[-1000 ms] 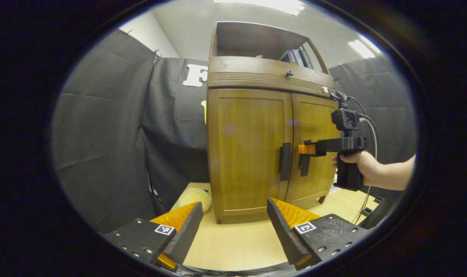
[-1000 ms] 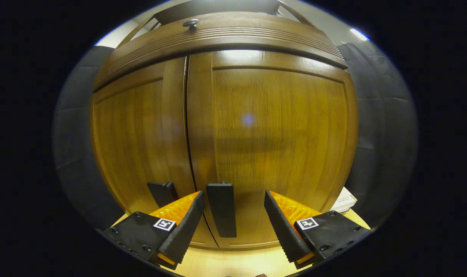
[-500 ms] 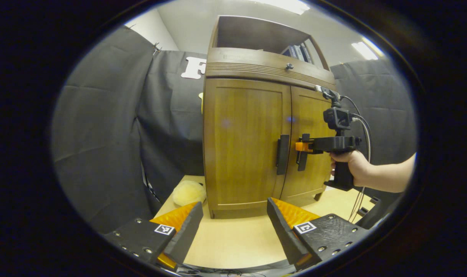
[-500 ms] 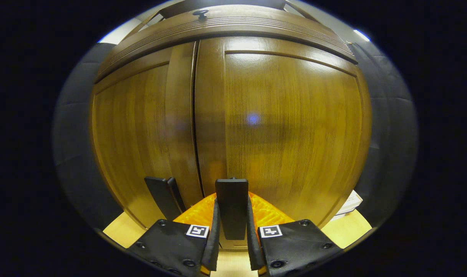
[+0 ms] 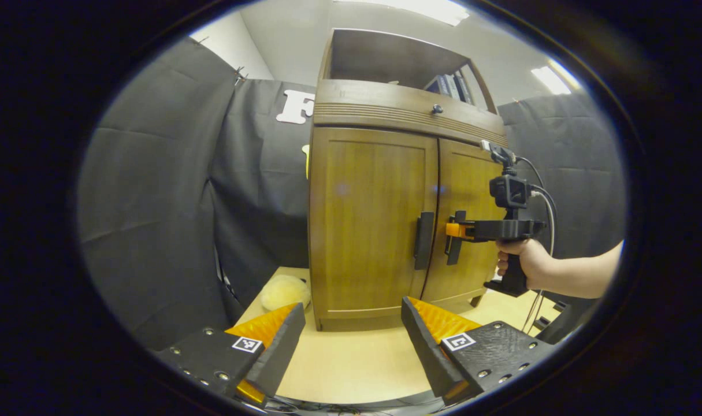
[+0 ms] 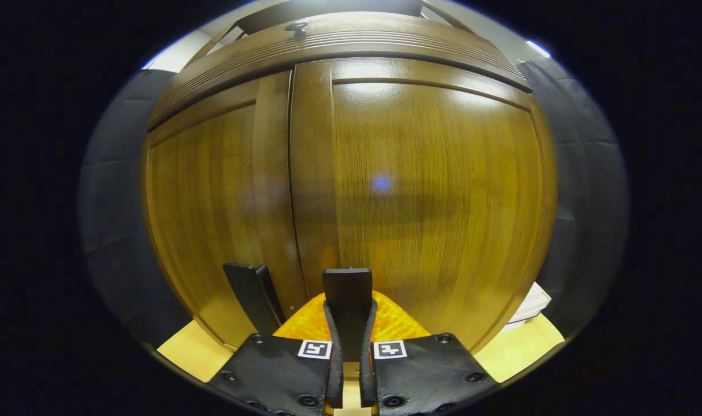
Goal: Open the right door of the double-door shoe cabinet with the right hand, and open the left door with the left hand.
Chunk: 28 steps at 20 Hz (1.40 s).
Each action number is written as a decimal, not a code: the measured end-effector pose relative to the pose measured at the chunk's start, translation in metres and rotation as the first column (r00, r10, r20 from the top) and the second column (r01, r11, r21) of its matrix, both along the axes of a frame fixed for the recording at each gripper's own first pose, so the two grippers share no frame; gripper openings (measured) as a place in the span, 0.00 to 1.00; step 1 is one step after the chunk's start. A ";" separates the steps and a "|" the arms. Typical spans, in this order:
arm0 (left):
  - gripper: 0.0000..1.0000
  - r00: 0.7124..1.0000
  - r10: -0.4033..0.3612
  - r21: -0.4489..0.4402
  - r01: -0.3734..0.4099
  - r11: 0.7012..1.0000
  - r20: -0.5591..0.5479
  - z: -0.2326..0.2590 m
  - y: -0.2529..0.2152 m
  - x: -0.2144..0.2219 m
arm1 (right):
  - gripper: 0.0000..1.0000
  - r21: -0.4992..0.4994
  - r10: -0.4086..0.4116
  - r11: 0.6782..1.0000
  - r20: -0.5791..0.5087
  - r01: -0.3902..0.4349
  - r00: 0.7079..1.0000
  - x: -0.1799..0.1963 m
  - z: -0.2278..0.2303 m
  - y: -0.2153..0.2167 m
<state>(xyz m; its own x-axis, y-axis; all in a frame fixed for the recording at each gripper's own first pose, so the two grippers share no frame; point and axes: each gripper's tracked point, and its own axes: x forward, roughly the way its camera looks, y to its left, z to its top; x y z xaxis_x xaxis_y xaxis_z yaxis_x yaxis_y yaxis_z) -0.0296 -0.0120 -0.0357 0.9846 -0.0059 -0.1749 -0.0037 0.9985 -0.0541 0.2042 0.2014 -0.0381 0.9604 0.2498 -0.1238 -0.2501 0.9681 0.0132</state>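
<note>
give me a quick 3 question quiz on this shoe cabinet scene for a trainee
1. True or false: the right gripper is closed on the right door handle.
2. Which gripper is open and away from the cabinet? A) left B) right
3. Fill in: the left door and the right door both look ____.

Key: 1 true. 2 A, the left gripper hangs open above the table, short of the left door handle. 3 closed.
</note>
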 end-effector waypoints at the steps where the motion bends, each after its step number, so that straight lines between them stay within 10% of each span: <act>1: 0.99 1.000 0.000 0.001 0.000 1.000 0.001 0.001 0.000 0.000 | 0.10 0.000 0.006 1.000 0.000 -0.006 1.000 -0.003 -0.001 0.000; 28: 0.99 0.997 -0.075 -0.065 0.075 0.995 0.011 0.021 0.013 0.001 | 0.12 -0.028 0.118 0.992 -0.038 -0.119 0.992 -0.135 -0.023 -0.113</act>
